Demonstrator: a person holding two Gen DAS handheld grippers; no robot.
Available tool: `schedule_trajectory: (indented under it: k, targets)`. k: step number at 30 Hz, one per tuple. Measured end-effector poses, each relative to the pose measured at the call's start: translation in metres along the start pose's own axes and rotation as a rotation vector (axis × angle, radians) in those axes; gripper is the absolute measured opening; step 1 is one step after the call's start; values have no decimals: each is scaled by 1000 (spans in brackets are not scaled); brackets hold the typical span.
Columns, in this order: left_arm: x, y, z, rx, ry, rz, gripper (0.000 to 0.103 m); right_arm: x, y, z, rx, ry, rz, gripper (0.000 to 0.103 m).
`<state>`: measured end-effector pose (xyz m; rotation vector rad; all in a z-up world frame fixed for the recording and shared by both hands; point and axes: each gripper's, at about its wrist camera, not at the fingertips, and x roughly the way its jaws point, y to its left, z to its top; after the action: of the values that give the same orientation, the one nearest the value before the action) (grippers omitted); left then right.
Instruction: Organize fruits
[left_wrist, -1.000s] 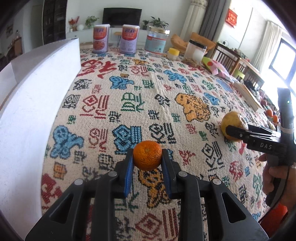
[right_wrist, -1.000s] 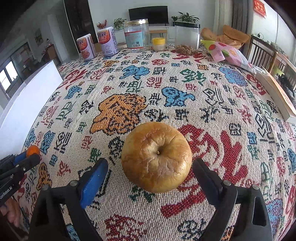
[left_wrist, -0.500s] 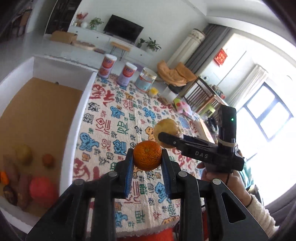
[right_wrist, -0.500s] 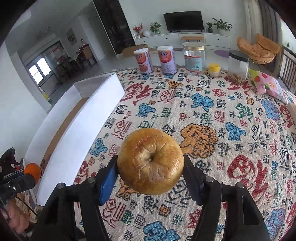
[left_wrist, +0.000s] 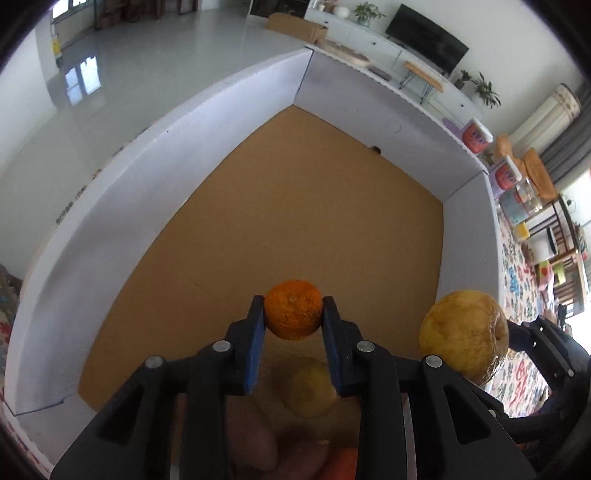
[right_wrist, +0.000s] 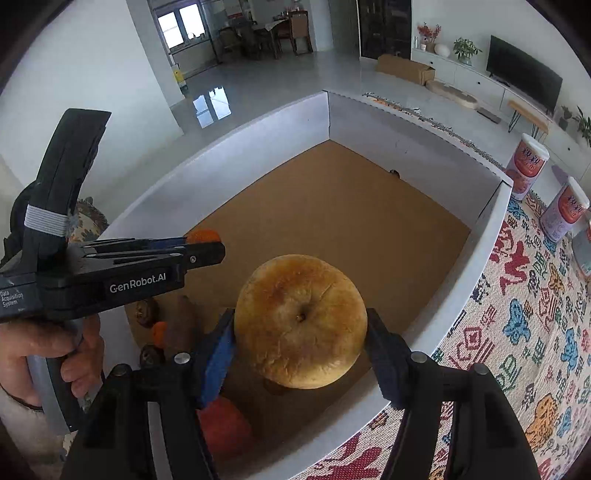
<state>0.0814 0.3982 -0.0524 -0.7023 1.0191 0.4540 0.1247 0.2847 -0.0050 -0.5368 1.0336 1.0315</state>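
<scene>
Fruit in the tongs: we count two, one orange (left_wrist: 293, 309) and one yellow-brown apple (right_wrist: 301, 321).
Fruit and roots in the box: at the near end we see a red round fruit (right_wrist: 223, 428), a pale yellow fruit (left_wrist: 312, 391), a sweet potato (right_wrist: 179, 325), two small brown kiwi-like pieces (right_wrist: 146, 314) and a small orange bit (right_wrist: 159, 334); the left tongs hide part of this heap, so we cannot give a sure total.
Cans: two pink-labelled cans (right_wrist: 526, 171) stand on the desk (right_wrist: 535, 332) past the box's far right corner.
Left tongs (left_wrist: 293, 314): closed onto the orange, blue pads touching both its sides, held above the box floor.
Right tongs (right_wrist: 301, 332): spread wide and clamped on the apple, stem pit facing the camera, over the near right part of the box.
Hand: the left hand (right_wrist: 55, 354) wraps the left grip; the tongs point level across the box.
Edges: the white box (left_wrist: 207, 122) has four upright walls; its right wall runs along the patterned cloth of the desk.
Open room: the brown floor beyond the near heap lies bare to the far corner, where only a small dark speck (right_wrist: 394, 172) sits by the wall.
</scene>
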Motion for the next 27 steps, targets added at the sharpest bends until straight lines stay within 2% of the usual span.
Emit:
schedule_trajectory:
  k: [1,2,3,4,5,7,8,10,12,13,16,18,20,22,24,27]
  targets:
    - [3,1,0,-10,1,1,34,11,2,2,-4,31,-20,66]
    - [4,3,0,-22,-4,-2,42,21,2,4,-3,58,-30,66]
    - [4,4,-1,-35,-13,5,55,27,2,4,7,73,-33,67]
    - [0,4,-2,-48,-29,9,60,31,0,5,20,67,-35,67]
    - [-5,4,-4,-56,-48,11,64,29,-1,5,30,40,-37,68]
    - [-23,0,-10,-37,-91,2,64,16,-5,4,52,-9,-40,80]
    - [-36,-4,-13,-16,-121,2,66,6,-8,3,66,-36,-44,83]
    - [-73,-13,-27,35,-213,23,75,-20,-13,1,84,-98,-63,89]
    - [-113,-24,-46,100,-306,37,96,-49,-17,-1,98,-153,-81,97]
    - [-133,-30,-57,145,-345,44,99,-63,-18,-4,104,-176,-88,101]
    - [-189,-45,-88,277,-435,85,102,-99,-20,-13,132,-227,-99,103]
    - [-208,-47,-104,311,-453,111,102,-116,-20,-23,154,-233,-99,103]
    - [-207,-38,-117,260,-431,131,102,-128,-15,-40,183,-233,-96,103]
    - [-191,-24,-123,174,-367,149,102,-131,-6,-61,216,-221,-94,103]
    - [-171,-15,-127,135,-306,156,102,-128,9,-85,231,-214,-86,103]
    - [-151,-4,-131,109,-288,232,102,-118,27,-110,250,-181,-99,103]
